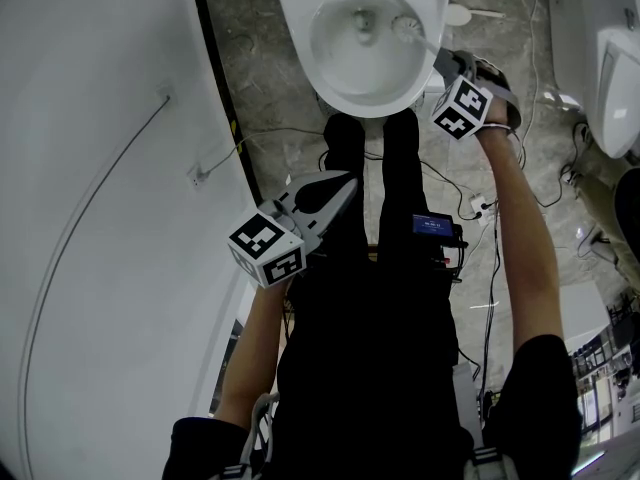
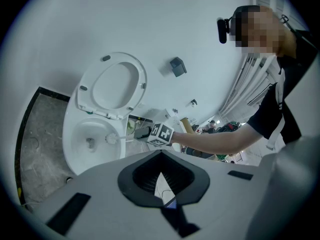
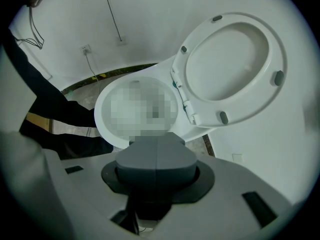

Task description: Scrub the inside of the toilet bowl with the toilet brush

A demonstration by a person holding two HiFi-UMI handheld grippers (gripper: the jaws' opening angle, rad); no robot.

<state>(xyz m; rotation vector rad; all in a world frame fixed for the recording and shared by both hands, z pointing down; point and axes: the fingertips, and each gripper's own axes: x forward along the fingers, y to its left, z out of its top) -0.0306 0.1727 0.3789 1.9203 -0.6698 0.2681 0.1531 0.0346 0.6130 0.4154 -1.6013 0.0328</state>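
Wall [image 1: 100,218] at far left, white and curved. Small socket plate [image 1: 197,177] low on it. Black skirting strip [image 1: 215,68] at its foot, then grey stone floor [image 1: 258,78].

Left gripper [image 1: 350,181] next, in front of the person's black-clad legs [image 1: 400,168], well short of the bowl, tips aimed up toward it. Marker cube [image 1: 266,251] at its rear, bare left forearm [image 1: 255,348] behind that. In the left gripper view [image 2: 161,179], jaws parted by a narrow gap, ribbed inner faces showing, nothing between them.

Toilet bowl [image 1: 298,38] at top centre, white, seat [image 2: 115,84] tipped up against the wall behind. Toilet brush [image 1: 404,26] inside the bowl: bristle head at the right side of the basin, beside the drain opening [image 1: 362,20], handle slanting out over the right rim. Contact between bristles and porcelain not clear.

Small lit blue screen [image 1: 432,226] at the person's waist, right of the legs.

Right gripper [image 1: 442,58] just beside the bowl's right rim, clamped on the brush handle, its own marker cube [image 1: 462,106] facing the head camera, right forearm [image 1: 520,238] stretched out behind. In the right gripper view [image 3: 156,154], grey pads pressed together along a vertical seam, handle hidden behind them, raised seat up and to the right.

Second white toilet [image 1: 612,78] at the far right edge, well apart. Loose cables [image 1: 545,193] on the floor between.
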